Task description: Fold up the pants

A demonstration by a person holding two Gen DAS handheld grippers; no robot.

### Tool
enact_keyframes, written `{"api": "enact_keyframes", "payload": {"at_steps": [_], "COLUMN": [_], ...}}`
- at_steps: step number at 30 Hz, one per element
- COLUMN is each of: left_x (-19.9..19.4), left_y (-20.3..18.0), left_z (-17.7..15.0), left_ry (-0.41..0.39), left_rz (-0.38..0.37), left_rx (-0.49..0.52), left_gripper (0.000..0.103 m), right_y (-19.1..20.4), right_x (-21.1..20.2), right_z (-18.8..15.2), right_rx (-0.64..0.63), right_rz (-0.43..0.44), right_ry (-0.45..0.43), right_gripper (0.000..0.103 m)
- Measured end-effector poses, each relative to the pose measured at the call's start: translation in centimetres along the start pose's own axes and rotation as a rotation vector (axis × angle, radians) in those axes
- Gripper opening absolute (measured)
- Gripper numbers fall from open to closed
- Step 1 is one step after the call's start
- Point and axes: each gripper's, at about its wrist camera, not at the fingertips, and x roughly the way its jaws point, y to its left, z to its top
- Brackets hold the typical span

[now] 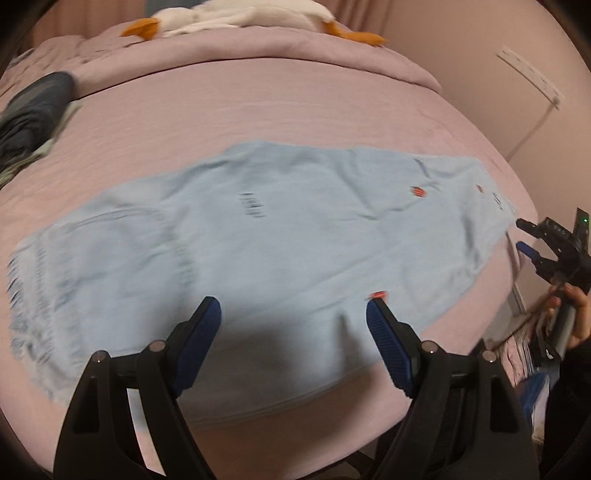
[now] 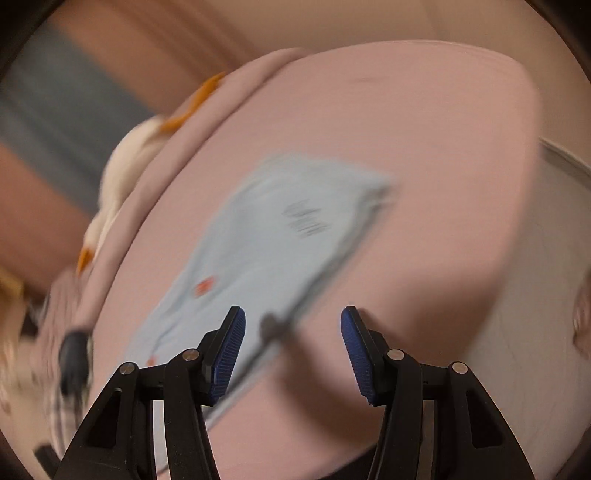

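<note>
Light blue pants (image 1: 258, 240) lie flat across a pink bed (image 1: 258, 110), waistband with a pocket at the left, leg ends at the right. They also show, blurred, in the right wrist view (image 2: 273, 243). My left gripper (image 1: 293, 306) is open and empty, hovering over the pants' near edge. My right gripper (image 2: 293, 317) is open and empty above the bed beside the pants' edge. It also shows in the left wrist view (image 1: 524, 236), held off the bed's right side near the leg ends.
A white and orange plush toy (image 1: 236, 18) lies on the folded pink cover at the bed's head. Dark clothes (image 1: 33, 114) sit at the left edge. A wall with a power strip (image 1: 528, 74) stands to the right.
</note>
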Motion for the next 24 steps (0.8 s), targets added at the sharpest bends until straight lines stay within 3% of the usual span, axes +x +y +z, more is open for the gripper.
{"api": "enact_keyframes", "payload": {"at_steps": [5, 9, 13, 14, 17, 18, 22, 24], "left_x": [2.2, 3.3, 3.9, 4.0, 4.2, 4.4, 4.8, 4.8], "left_y": [-2.8, -4.0, -4.5, -4.6, -4.6, -4.6, -5.0, -5.0], "left_z": [1.0, 1.3, 1.5, 1.5, 1.6, 1.7, 1.7, 1.7], "left_ry": [0.047, 0.072, 0.09, 0.093, 0.1, 0.103, 0.107, 0.107], "left_rz": [-0.017, -0.023, -0.005, -0.002, 0.008, 0.011, 0.02, 0.02], "left_rx": [0.051, 0.065, 0.074, 0.072, 0.071, 0.071, 0.076, 0.076], "left_gripper": [0.081, 0.081, 0.081, 0.081, 0.081, 0.081, 0.082, 0.082], "right_y": [-2.0, -0.4, -0.3, -2.0, -2.4, -2.4, -1.1, -0.9], "right_x": [0.2, 1.0, 2.5, 1.7, 1.4, 1.0, 0.2, 0.6], "right_z": [2.1, 3.1, 4.1, 4.2, 4.3, 4.2, 4.1, 4.1], "right_rx": [0.007, -0.07, -0.075, -0.067, -0.068, -0.082, -0.185, -0.215], "right_rz": [0.076, 0.109, 0.086, 0.082, 0.091, 0.077, 0.068, 0.058], "right_ry": [-0.094, -0.135, -0.113, -0.105, -0.11, -0.116, -0.131, -0.114], "right_gripper": [0.054, 0.054, 0.052, 0.052, 0.051, 0.046, 0.046, 0.031]}}
